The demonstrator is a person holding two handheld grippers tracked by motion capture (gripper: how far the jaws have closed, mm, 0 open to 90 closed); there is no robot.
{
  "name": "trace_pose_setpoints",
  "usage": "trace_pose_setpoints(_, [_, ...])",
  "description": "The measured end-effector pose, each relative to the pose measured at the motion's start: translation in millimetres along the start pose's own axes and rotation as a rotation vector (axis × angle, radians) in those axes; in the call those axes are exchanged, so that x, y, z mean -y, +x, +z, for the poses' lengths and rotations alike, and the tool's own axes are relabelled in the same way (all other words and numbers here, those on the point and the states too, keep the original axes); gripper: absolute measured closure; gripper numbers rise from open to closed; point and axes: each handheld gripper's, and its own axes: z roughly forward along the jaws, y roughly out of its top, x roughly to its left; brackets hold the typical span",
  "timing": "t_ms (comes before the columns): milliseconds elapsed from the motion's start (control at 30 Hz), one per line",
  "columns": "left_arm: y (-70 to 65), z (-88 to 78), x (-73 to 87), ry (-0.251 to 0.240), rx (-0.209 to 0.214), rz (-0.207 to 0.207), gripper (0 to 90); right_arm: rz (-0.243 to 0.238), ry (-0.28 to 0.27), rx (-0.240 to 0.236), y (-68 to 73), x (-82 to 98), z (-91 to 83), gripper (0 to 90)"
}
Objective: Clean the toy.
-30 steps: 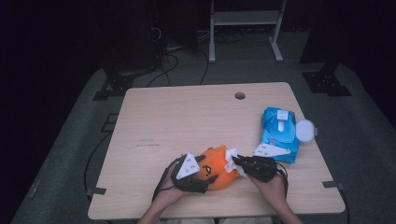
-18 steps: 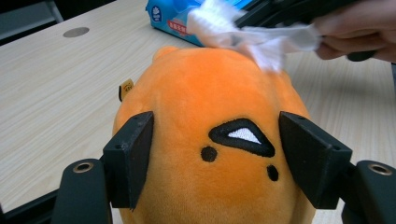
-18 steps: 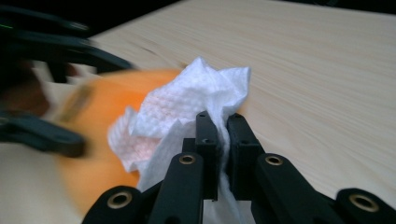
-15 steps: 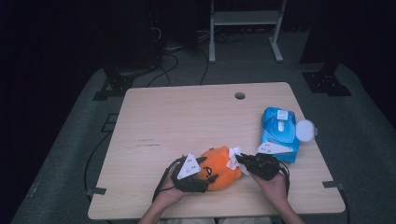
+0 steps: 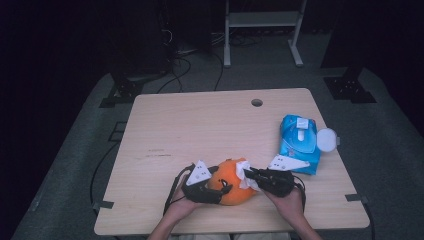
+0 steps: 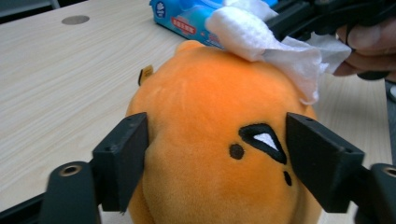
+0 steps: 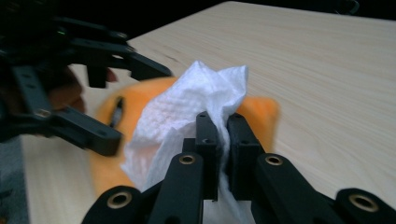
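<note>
I've got the orange plush toy (image 5: pixel 231 182) near the front edge of the table (image 5: pixel 200 130), sitting between my two hands. My left gripper (image 6: pixel 219 154) straddles it, jaws part-open and just now widening, pads against the fur on both sides, steadying more than squeezing. My right gripper (image 7: pixel 223 140) is clamped tight on a white wipe (image 7: pixel 187 112), dabbing the toy's top. The plush looks light and squashy, so I'd grip the body's wide middle; the wipe is limp and tears easily.
</note>
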Motion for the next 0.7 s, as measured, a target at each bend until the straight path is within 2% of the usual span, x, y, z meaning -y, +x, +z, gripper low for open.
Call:
trace_pose_setpoints(67, [-2.5, -0.2, -0.6, 0.002, -0.004, 0.027, 27.5, -0.026, 0.009, 0.013, 1.2, -1.6, 0.4, 84.0])
trace_pose_setpoints(100, [-4.3, 0.4, -0.3, 0.000, -0.003, 0.038, 28.5, -0.015, 0.013, 0.022, -1.7, -0.7, -0.2, 84.1])
trace_pose_setpoints(167, [-6.9, 1.3, -1.0, -0.003, -0.003, 0.060, 29.1, -0.001, 0.022, 0.080, -12.2, 3.8, -1.7, 84.0])
trace_pose_setpoints(200, [-9.2, 1.9, -1.8, 0.000, -0.008, 0.075, 29.2, 0.008, 0.033, 0.093, -15.8, 5.2, -1.8, 84.0])
trace_pose_setpoints(233, [-10.4, 2.5, -2.3, 0.002, -0.009, 0.084, 29.2, 0.033, 0.033, 0.089, -19.5, 6.9, -2.3, 84.0])
trace_pose_setpoints(267, [-12.1, 3.3, -2.6, 0.003, -0.011, 0.095, 29.2, 0.039, 0.030, 0.085, -18.6, 6.9, -2.4, 84.0])
trace_pose_setpoints(333, [-14.0, 3.5, -2.8, 0.008, -0.012, 0.118, 29.0, 0.014, 0.015, 0.060, -7.7, 3.2, -1.5, 84.1])
trace_pose_setpoints(433, [-15.8, 3.6, -2.9, 0.008, -0.015, 0.129, 28.8, -0.018, -0.010, 0.003, 6.3, -3.2, 0.0, 84.0])
trace_pose_setpoints(533, [-16.6, 3.7, -2.2, 0.006, -0.015, 0.131, 29.4, -0.040, 0.007, 0.013, 6.0, -2.9, 1.6, 84.1])
trace_pose_setpoints(700, [-13.9, 2.1, -1.0, 0.011, -0.012, 0.119, 30.1, 0.050, 0.020, 0.069, -18.0, 7.4, -3.2, 84.2])
